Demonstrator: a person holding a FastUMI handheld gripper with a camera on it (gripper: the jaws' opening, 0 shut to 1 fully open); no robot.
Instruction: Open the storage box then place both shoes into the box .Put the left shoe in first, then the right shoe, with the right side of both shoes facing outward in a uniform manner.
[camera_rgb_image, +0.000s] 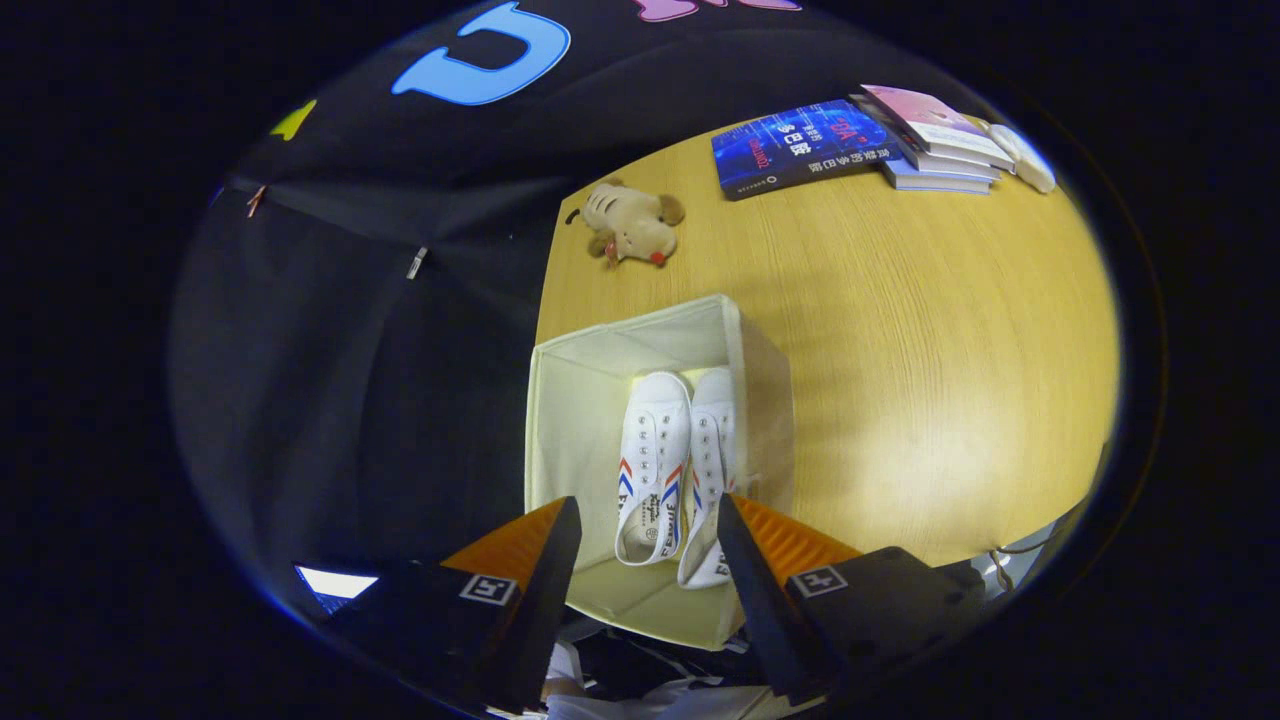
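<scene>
Basically done: both shoes (672, 465) sit side by side in the open box (570, 420), claw (645, 560) wide and empty above them.

shoes (672, 465) in box (570, 420); books (860, 140) beyond

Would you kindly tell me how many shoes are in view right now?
2. One shoe lies in the storage box, and the other shoe sits beside it, against the box wall. The open gripper hovers above them.
</scene>
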